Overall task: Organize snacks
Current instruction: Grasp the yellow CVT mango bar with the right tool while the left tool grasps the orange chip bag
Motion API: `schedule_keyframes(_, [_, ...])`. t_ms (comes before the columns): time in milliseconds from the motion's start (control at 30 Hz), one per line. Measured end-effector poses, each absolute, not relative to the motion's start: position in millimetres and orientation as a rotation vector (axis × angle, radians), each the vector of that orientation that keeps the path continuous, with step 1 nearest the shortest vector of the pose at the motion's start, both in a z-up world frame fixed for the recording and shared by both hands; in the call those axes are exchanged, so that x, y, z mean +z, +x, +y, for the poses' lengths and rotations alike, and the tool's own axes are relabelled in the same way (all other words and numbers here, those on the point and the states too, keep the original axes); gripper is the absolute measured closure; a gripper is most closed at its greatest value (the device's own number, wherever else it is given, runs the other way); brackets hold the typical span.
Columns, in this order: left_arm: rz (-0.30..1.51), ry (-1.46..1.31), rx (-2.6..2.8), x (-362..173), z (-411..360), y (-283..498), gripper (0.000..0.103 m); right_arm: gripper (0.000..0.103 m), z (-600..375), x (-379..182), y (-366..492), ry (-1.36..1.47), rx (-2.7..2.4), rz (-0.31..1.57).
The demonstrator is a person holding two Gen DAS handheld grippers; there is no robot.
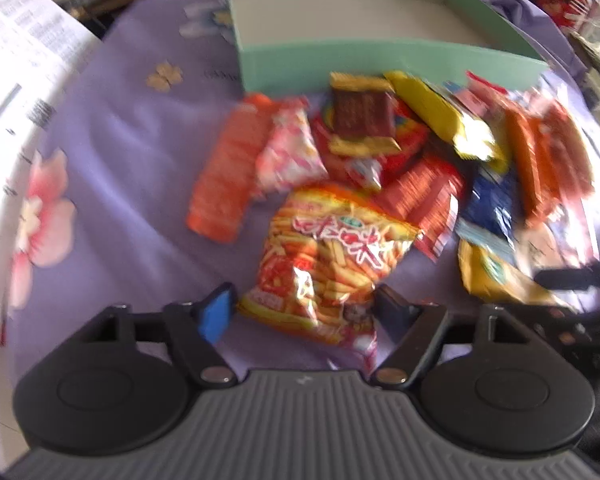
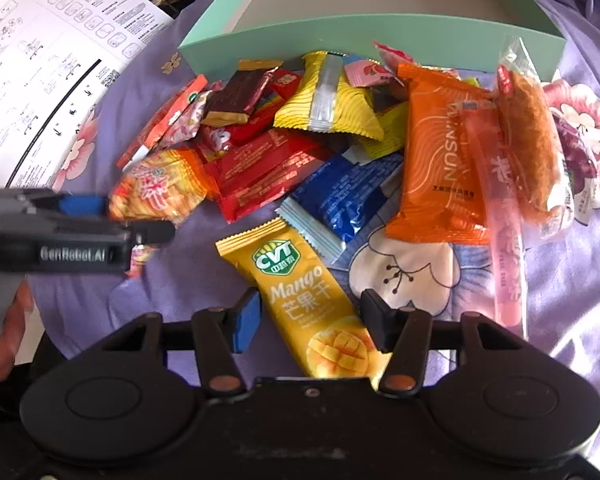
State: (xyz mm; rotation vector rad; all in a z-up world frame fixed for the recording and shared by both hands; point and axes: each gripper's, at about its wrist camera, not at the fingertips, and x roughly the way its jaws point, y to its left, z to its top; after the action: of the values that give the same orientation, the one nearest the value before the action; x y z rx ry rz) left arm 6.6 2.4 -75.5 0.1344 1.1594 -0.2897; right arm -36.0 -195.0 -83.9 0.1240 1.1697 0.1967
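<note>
A heap of snack packets lies on the purple flowered cloth [image 1: 132, 184] in front of an empty mint-green box [image 1: 380, 60]. My left gripper [image 1: 302, 308] stands astride the near end of an orange fries bag [image 1: 332, 256]; its pads sit just beside the bag's edges with thin gaps, open. The right wrist view shows the same left gripper [image 2: 138, 218] at the fries bag [image 2: 156, 192]. My right gripper [image 2: 310, 318] straddles a yellow mango packet [image 2: 300, 288], with a sliver of cloth showing on each side, open.
Behind the mango packet lie a blue packet [image 2: 348, 196], a red packet [image 2: 260, 168], an orange packet [image 2: 440, 152] and a yellow pouch [image 2: 328, 96]. A printed instruction sheet [image 2: 52, 60] covers the left. A hand [image 2: 8, 332] holds the left tool. Clutter rings the cloth.
</note>
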Motion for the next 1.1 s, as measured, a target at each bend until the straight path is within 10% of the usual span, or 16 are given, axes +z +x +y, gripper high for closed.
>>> schedule_keyframes(400, [1.041,0.279,-0.275,-59.8,-11.2,6.5,0.006,0.037,-181.1,-85.5,-43.2,-0.019,0.25,1.15])
schedule_keyframes(567, [1.068,0.329,-0.343,-71.2,-27.5,17.7,0.004,0.053,-185.4,-82.2,-51.4,-0.041,0.23,1.14])
schedule_keyframes(700, [1.111,0.295,-0.37,-80.8,-29.1,17.6,0.038,0.057,-180.4,-79.1,-55.5,-0.058,0.266,1.161])
schedule_keyframes(1100, [1.138,0.249,-0.36,-81.6,-22.0,8.6,0.044,0.063,-164.9,-80.5,-51.0,-0.148,0.257,1.115])
